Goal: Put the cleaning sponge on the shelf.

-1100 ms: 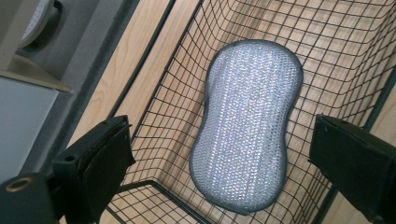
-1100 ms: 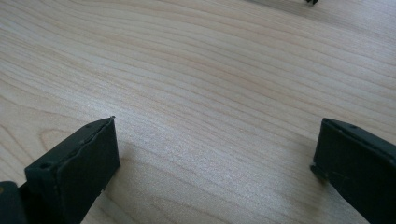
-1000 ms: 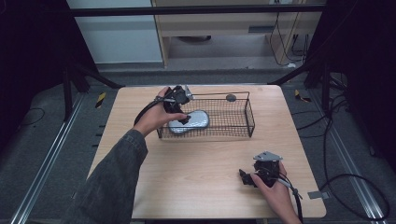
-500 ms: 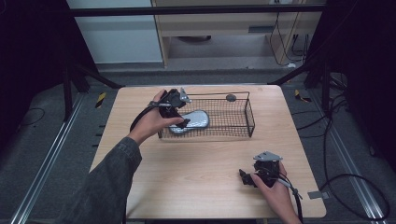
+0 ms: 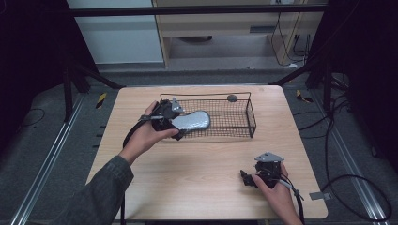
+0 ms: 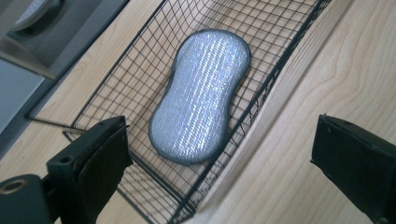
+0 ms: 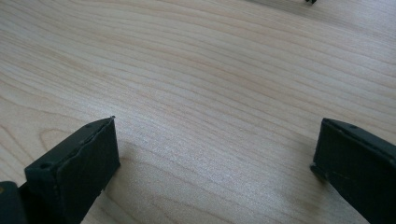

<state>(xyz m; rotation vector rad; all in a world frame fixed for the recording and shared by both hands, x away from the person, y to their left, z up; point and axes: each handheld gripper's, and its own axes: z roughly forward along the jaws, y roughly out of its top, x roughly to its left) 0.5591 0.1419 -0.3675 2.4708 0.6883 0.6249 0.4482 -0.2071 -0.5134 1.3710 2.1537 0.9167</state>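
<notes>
High view and left gripper view both place the silvery, peanut-shaped scrubbing sponge (image 6: 201,95) flat on the floor of the black wire basket (image 5: 244,101), at the basket's left end. Its long axis is seen to run along the basket's length, and in the left gripper view it stretches away from the camera and a little to the right.

The left gripper (image 5: 166,123) is held just beside the basket's left end, at its near corner, and its jaws are spread wide with nothing between them. The sponge lies ahead of those jaws and below them, inside the wire wall, its near rounded end closest; the basket's near rim is crossed by the line of sight between the jaws. No contact with the sponge is seen.

The right gripper (image 5: 256,177) is rested low on the light wooden table (image 5: 197,187) near the front right, well apart from the basket, its jaws also spread and empty over bare wood.

The left gripper is judged far the nearer to the sponge. A small dark round object (image 5: 232,98) sits at the basket's far rim.
</notes>
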